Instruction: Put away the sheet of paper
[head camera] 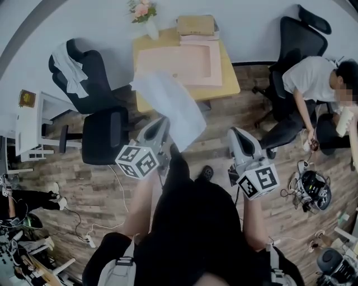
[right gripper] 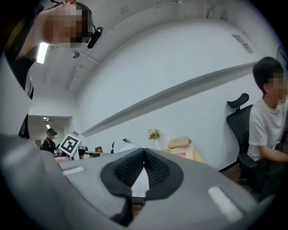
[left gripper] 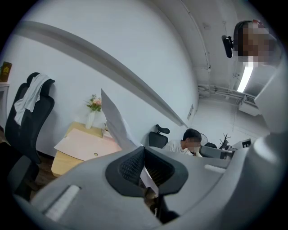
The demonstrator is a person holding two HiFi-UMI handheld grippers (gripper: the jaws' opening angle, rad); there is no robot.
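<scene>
Head view, nearest first: the person's two arms reach forward over a wood-plank floor [head camera: 100,195], each holding a gripper with a marker cube [head camera: 137,162] at its back end. The left gripper [head camera: 164,125] has its jaws pressed together on the sheet of paper [head camera: 170,106], pinching it near its lower end. In the left gripper view the dark pads [left gripper: 128,168] meet on the paper, which rises out of them up and to the left, slightly curved.

Seen from the head, the sheet hangs in the air between the person and the table. Its long axis runs from the near end, beside the left gripper, away toward its far corner over the table's near edge, leaning leftward. It lies apart from the right gripper [head camera: 234,133], which points forward, off to the right of the sheet. In the right gripper view that gripper's jaws are closed tip to tip with nothing clamped; a white patch shows behind the gap lower down.

Beyond the left gripper stands a black office chair [head camera: 103,134], with a second one behind it draped in a white cloth [head camera: 68,66]. Farther on, the wooden table [head camera: 228,78] carries a pink mat [head camera: 179,62], a tan box [head camera: 196,25] and a vase of flowers [head camera: 144,14] against the wall. A seated person [head camera: 310,78] is at the far right.
</scene>
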